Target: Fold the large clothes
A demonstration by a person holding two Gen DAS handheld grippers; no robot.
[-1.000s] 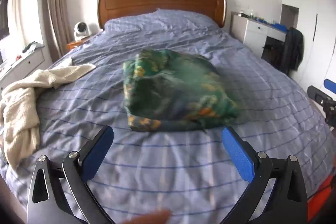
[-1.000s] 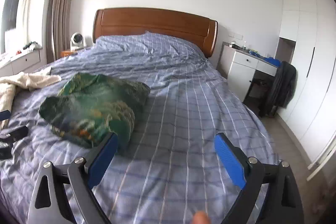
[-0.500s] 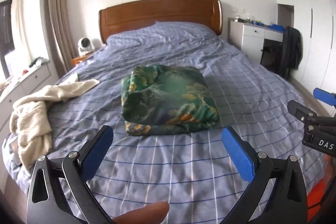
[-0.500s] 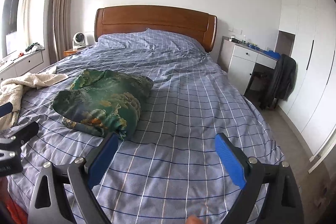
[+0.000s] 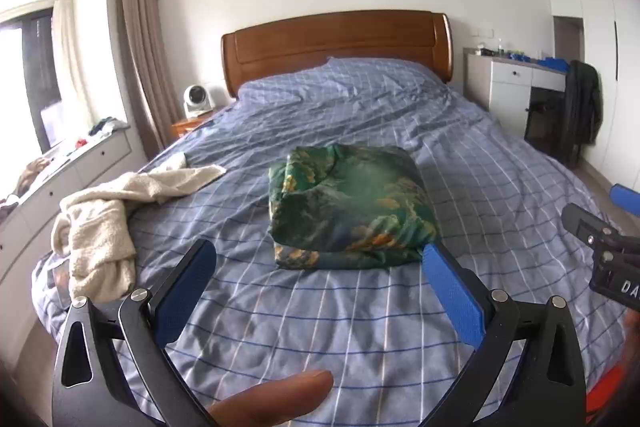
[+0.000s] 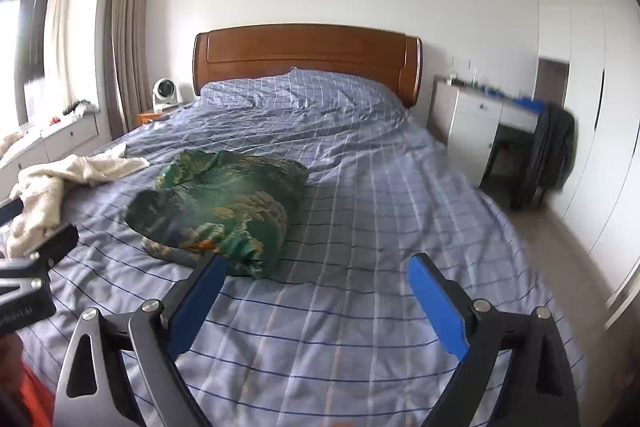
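A green patterned garment [image 5: 352,211] lies folded into a thick rectangular bundle in the middle of the blue checked bed [image 5: 320,307]. It also shows in the right wrist view [image 6: 220,207], left of centre. My left gripper [image 5: 320,267] is open and empty, held above the bed in front of the bundle. My right gripper [image 6: 316,275] is open and empty, above the bed to the bundle's right. Neither touches the garment. The right gripper's body shows at the right edge of the left wrist view [image 5: 608,251].
A cream towel-like garment [image 5: 104,223] lies crumpled at the bed's left edge. A wooden headboard [image 5: 336,43] stands behind. A white desk [image 5: 516,87] with a dark coat on a chair [image 5: 580,111] is on the right. A low white cabinet [image 5: 60,179] runs under the window.
Both grippers have pulled back and risen from the folded bundle, which now sits farther away. The bundle lies as it was. Both stay open.
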